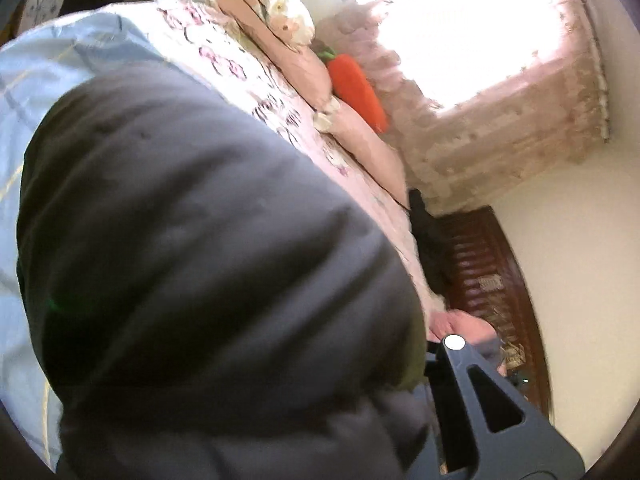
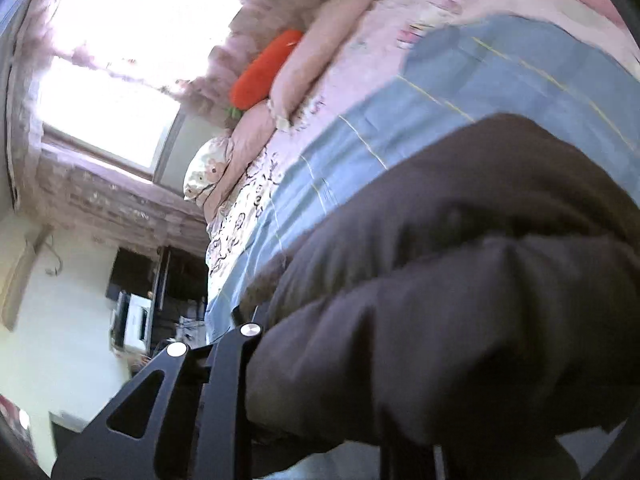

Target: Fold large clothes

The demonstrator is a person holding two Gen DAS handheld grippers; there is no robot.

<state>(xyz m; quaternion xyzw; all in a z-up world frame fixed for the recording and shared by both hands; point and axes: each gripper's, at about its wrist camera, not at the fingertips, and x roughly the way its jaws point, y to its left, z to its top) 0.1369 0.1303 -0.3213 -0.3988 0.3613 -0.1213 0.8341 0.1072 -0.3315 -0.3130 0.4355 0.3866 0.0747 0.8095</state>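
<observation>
A large dark grey-black garment [image 1: 208, 264] lies bunched on the bed and fills most of the left wrist view; it also fills the lower right of the right wrist view [image 2: 460, 280]. My left gripper [image 1: 432, 352] is shut on a fold of the garment; one dark finger [image 1: 480, 392] shows, the other is hidden under the cloth. My right gripper [image 2: 248, 332] is shut on the garment's edge, with its fingers [image 2: 224, 380] close together and the cloth draped over them. Both views are tilted.
The garment rests on a light blue checked sheet [image 2: 480, 92] over a pink floral bedspread [image 1: 256, 92]. Pink pillows [image 1: 304, 76] and an orange carrot plush [image 1: 358, 88] lie at the bed's head. A bright curtained window [image 2: 120, 40] and a dark wooden headboard [image 1: 492, 280] stand behind.
</observation>
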